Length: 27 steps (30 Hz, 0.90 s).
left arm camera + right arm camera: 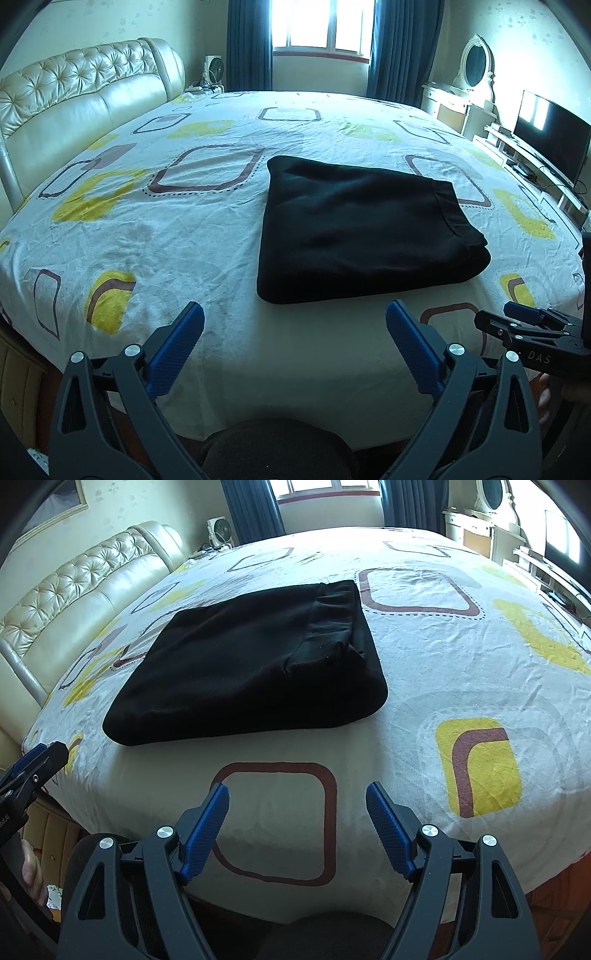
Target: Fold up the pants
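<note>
While lying flat on the bed (221, 240), near its front edge, black pants (362, 229) folded into a thick rectangular packet, waistband (332, 616) with its gathered elastic turned toward the right side. Resting on a white sheet (424, 686) printed with yellow and brown rounded squares – wrinkled in many places. Not touched by either tool.

Left gripper (294, 321) held low in front of the bed edge, jaws spread wide, blue pads (177, 347) facing each other with nothing between them. Pants just ahead of it, slightly to the right. Right gripper (297, 805) likewise low before the bed edge, jaws spread and holding nothing, above a brown square outline on the sheet; pants ahead and to the left. Seen also from the left wrist camera at the far right, from the side.

Behind the bed, at the left, a cream tufted headboard (74, 96). At the far wall a bright window (321, 22) between dark blue curtains (391, 48), and a small white fan (214, 68) in the corner. On the right a white dressing table with oval mirror (474, 66), then a dark television (550, 136) on a low stand. At the bottom of both views something dark and rounded – perhaps the person's knee, hard to say.
</note>
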Available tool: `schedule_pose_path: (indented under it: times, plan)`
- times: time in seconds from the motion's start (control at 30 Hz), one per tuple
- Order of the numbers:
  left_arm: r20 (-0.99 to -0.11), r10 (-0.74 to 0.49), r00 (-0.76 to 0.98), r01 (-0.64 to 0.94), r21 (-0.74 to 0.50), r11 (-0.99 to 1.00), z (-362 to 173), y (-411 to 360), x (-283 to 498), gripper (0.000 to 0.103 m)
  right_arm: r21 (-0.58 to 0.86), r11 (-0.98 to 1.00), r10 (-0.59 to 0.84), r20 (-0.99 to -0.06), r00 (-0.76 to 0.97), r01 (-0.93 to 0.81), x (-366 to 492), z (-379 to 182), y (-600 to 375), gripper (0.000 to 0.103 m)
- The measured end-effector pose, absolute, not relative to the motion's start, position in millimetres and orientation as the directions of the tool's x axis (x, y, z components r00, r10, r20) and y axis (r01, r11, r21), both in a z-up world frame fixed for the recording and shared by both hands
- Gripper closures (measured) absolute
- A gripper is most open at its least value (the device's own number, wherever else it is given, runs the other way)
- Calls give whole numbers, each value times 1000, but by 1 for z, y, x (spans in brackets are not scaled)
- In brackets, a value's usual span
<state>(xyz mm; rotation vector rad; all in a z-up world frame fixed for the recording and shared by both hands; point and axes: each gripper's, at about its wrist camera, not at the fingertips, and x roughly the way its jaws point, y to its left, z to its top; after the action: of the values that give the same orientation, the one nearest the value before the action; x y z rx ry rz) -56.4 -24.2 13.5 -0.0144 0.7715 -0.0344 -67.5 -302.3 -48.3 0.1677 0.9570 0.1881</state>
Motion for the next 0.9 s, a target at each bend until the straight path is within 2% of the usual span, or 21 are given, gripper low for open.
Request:
schedule_pose_path:
  times: [0.43, 0.7, 0.8, 0.9]
  plan:
    - [-689, -17, 725, 8, -16, 1000, 17, -23, -56, 3, 223, 970, 238, -799, 553, -96, -67, -50, -302, 27]
    - [-660, -52, 749, 18, -59, 998, 28, -23, -57, 3, 224, 969, 242, -801, 547, -101, -67, -52, -300, 27]
    - [-703, 9, 712, -50, -38, 998, 26, -20, -54, 3, 225, 969, 245, -805, 540, -105, -67, -53, -300, 27]
    - [-748, -73, 660, 20, -80, 997, 24, -21, -49, 3, 226, 968, 247, -808, 534, -106, -67, -55, -300, 27]
